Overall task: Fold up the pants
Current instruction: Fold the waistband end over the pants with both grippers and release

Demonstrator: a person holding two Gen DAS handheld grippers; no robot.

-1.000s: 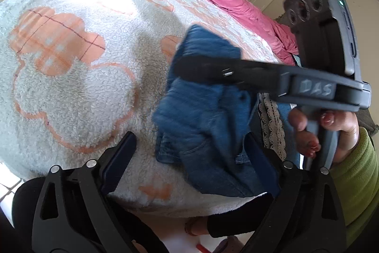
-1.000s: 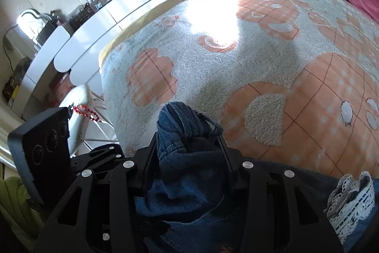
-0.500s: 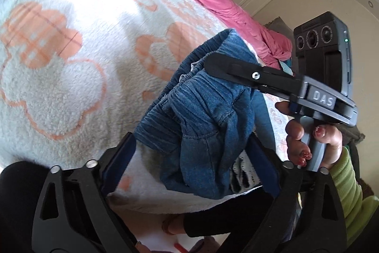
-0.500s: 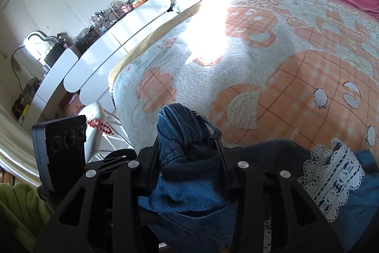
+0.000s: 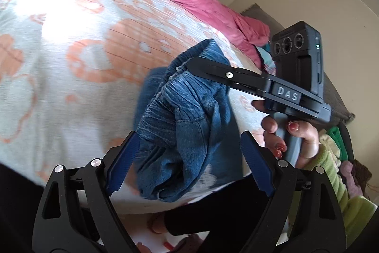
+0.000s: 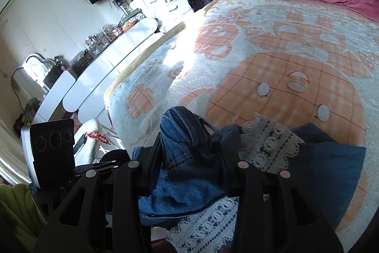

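Gripping bunched pants [image 6: 187, 158], the right gripper [image 6: 189, 153] is lifting them; left gripper [image 5: 187, 163] fingers are gaping empty; the wad is risking slipping out.

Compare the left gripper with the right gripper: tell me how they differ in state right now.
The right gripper is clamped on a bunched part of the denim pants; the left gripper grips nothing, though the denim hangs between its fingers. The right gripper's jaws stand narrow around the cloth; the left gripper's stand wide, having just closed a little. Both are hand-held black two-finger tools, aimed down over the patterned blanket.
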